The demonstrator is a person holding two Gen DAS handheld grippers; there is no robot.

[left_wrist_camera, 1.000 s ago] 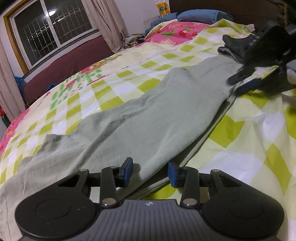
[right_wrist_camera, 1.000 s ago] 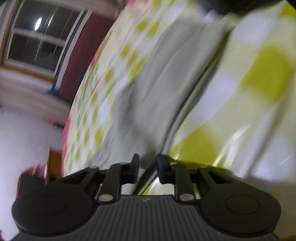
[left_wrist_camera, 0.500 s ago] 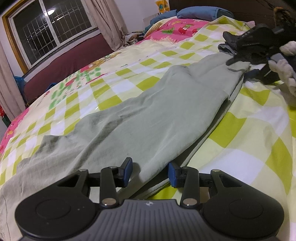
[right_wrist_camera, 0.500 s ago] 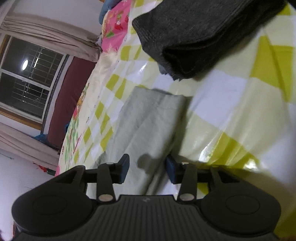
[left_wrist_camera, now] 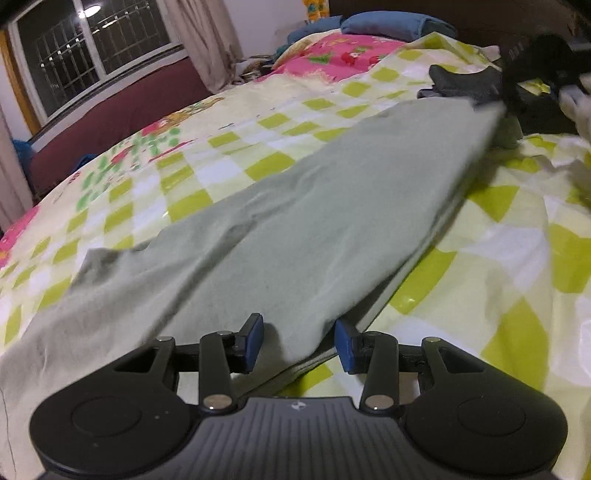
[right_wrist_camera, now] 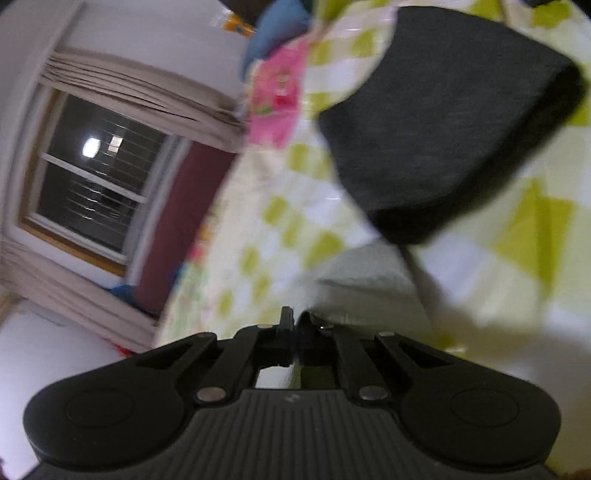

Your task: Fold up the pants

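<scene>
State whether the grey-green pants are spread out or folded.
Folded once lengthwise: the pants lie long, with doubled layered edges along the right side.

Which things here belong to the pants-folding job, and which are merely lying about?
Belong to the job:
- grey-green pants spread on the bed
- left gripper, open around the pants' near edge
- right gripper, shut at the pants' far end

Lying about:
- dark folded garment
- blue pillow
- checked bedsheet

checkered bedsheet [left_wrist_camera: 509,266], dark folded garment [right_wrist_camera: 443,122], window [left_wrist_camera: 92,48]
</scene>
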